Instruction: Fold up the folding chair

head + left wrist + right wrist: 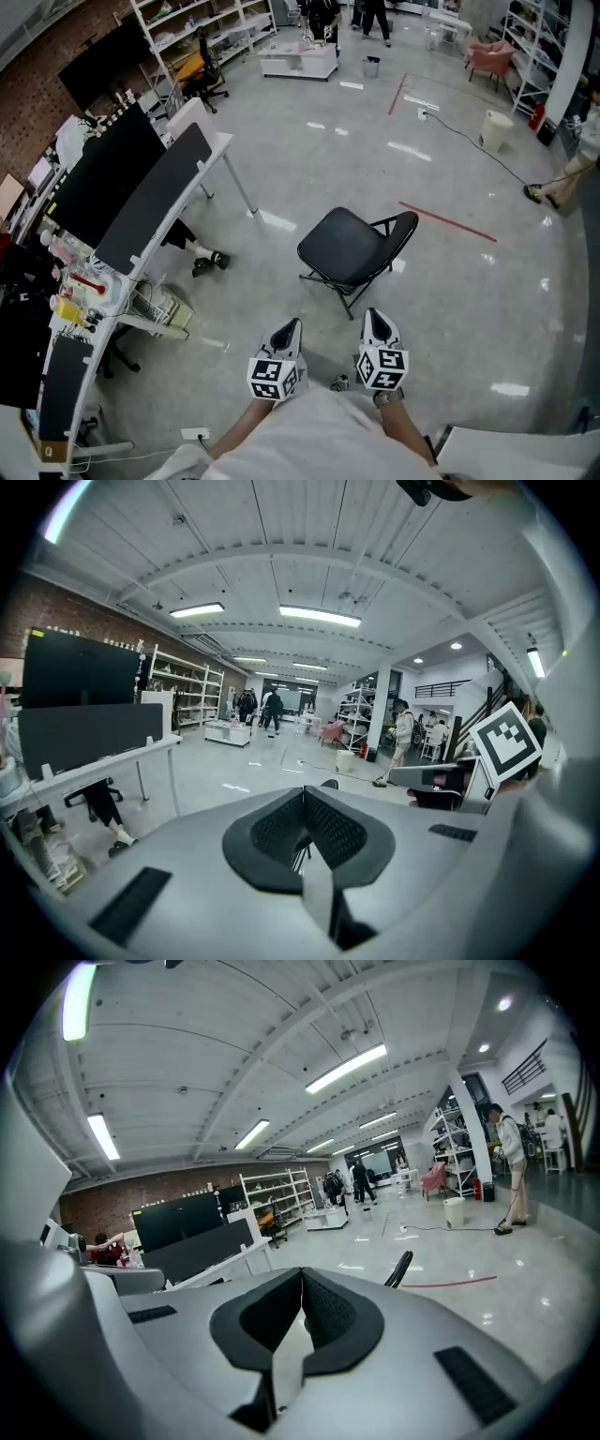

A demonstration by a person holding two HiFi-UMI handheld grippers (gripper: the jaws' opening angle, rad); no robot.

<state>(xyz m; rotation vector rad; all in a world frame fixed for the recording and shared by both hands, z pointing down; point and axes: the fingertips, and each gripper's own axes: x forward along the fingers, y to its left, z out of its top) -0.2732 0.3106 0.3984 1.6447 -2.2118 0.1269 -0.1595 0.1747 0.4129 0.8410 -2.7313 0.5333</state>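
The black folding chair (352,248), padded seat on thin metal legs, is standing open on the glossy grey floor (309,159), ahead of me and well apart from both my grippers. Its backrest is lying to the right in the head view. Only a strip of that floor is lying between the chair and me.

I am holding my left gripper (292,325) and my right gripper (375,315) side by side, low in the head view and pointing toward the chair. On each, the ribbed black pads are pressing together with nothing between them, so both are closed and empty. The only print I am seeing is the black-and-white square markers on my cubes.

A long white desk (220,150) is running along the left, carrying black divider panels (159,197) and a black monitor (98,183). A wire basket (155,305) is sitting under it, and I cannot tell what it holds.

A strip of red tape (448,221) is crossing the floor just beyond the chair. Farther off a white bucket (495,129) is standing beside a dark cable (469,141). A pink armchair (494,56), white shelving (202,33) and a low white table (298,58) are sitting at the far end. A person (572,164) is working at the right edge.
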